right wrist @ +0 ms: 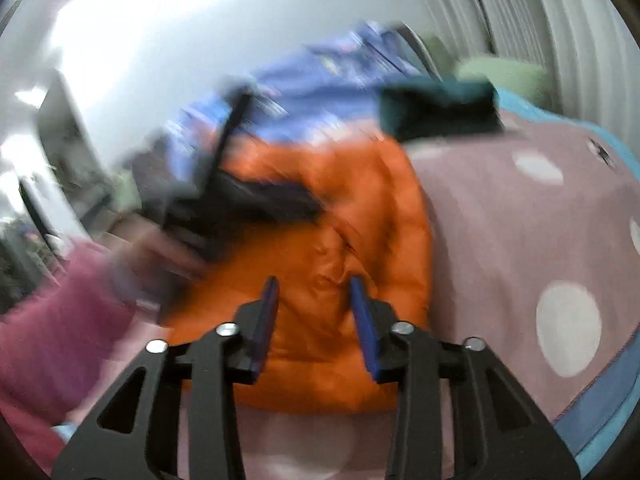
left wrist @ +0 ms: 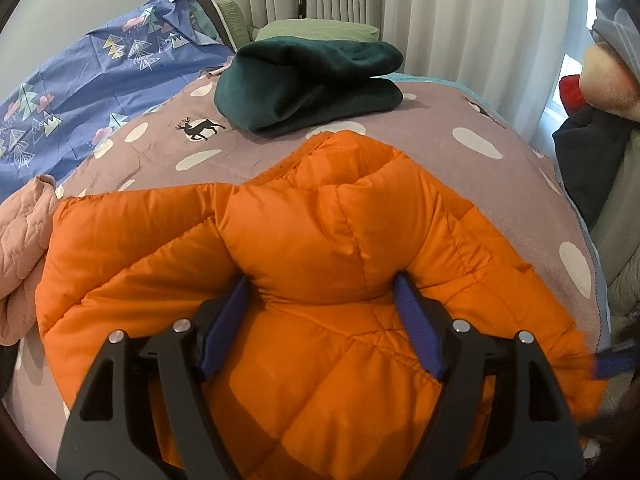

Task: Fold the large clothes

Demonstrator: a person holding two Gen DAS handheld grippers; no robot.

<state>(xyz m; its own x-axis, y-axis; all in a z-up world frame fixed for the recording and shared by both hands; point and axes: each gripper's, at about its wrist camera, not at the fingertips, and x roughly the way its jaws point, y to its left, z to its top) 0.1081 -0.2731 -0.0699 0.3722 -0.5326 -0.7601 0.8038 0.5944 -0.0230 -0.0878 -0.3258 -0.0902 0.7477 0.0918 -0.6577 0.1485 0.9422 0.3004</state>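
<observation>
Orange puffer jacket (left wrist: 320,240) lies spread on the bed (left wrist: 460,120) under my released left tool (left wrist: 320,300); right tool (right wrist: 314,300) parted, gripping nothing.

Looking down close over the orange jacket (left wrist: 320,240) from both wrists — left view sharp, right blurred — sharing the spotted bedspread (left wrist: 460,120).

Jacket (left wrist: 320,240) flat on the bedspread (left wrist: 460,120), folded garment (left wrist: 308,84) behind it, quilted cloth (left wrist: 20,240) at its left

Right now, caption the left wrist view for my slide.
Open left gripper over orange jacket on dotted bed cover.
</observation>
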